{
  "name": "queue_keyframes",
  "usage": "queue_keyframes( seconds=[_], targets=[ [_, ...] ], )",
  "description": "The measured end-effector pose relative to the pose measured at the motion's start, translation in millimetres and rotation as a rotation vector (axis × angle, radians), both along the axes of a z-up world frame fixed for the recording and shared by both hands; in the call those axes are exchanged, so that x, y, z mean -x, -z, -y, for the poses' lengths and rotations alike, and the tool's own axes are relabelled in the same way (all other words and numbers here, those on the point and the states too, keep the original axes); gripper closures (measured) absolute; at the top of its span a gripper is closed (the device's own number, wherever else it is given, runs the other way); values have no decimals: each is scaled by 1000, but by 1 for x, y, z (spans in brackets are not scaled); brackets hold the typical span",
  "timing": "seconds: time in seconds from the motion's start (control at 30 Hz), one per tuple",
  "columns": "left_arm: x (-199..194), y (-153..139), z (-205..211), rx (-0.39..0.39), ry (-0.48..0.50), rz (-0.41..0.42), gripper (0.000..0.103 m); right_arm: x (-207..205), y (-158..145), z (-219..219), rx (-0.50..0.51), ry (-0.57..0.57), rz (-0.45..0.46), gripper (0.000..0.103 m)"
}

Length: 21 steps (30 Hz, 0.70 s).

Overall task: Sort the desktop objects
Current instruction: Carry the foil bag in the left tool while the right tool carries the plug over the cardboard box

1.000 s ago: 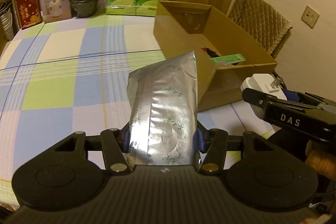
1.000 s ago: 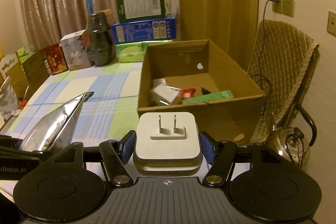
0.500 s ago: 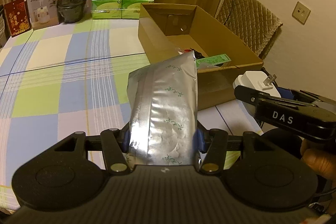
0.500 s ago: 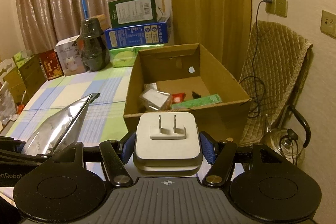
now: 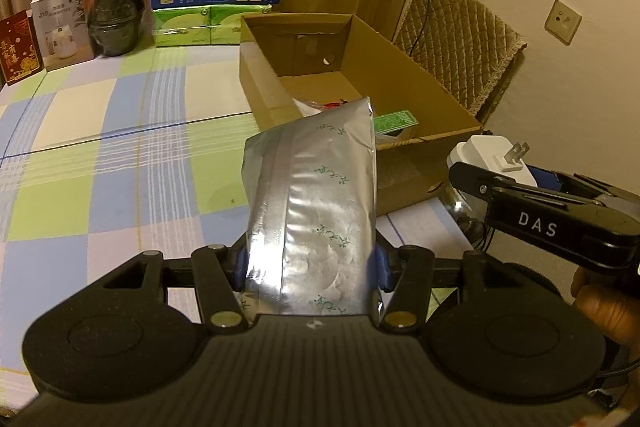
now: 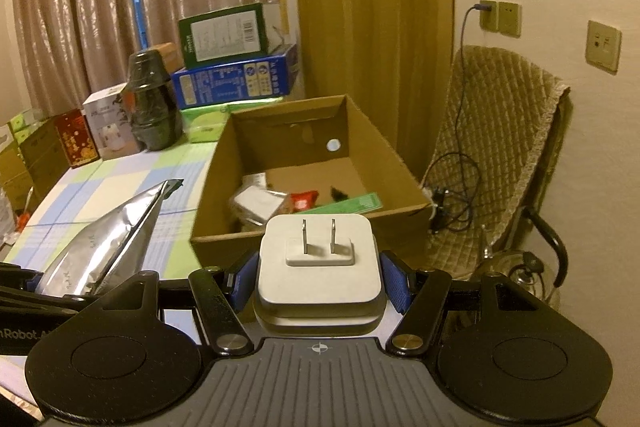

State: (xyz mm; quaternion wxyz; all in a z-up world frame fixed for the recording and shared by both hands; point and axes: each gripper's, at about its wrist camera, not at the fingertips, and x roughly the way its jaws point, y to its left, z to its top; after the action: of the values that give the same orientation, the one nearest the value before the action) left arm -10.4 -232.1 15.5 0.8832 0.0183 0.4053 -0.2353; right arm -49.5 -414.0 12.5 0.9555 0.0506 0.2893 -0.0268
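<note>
Both tongs have carried their loads nearer the cardboard box [image 6: 400,187].
Left gripper [image 5: 310,263] clamps the foil pouch [image 5: 316,211]; right gripper [image 6: 318,275] clamps the white plug adapter [image 6: 318,267]; dropping in looks next.

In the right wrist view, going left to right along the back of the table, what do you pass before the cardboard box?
Red box → white box → dark jar → blue box → cardboard box.
</note>
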Motion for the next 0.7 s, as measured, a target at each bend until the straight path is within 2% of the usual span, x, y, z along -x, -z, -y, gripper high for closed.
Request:
queue_keyframes(
  seconds=[0.7],
  targets=[
    [-11,-10,38,4,29,15,52,-6,-14,31,14,41,31,41]
  ],
)
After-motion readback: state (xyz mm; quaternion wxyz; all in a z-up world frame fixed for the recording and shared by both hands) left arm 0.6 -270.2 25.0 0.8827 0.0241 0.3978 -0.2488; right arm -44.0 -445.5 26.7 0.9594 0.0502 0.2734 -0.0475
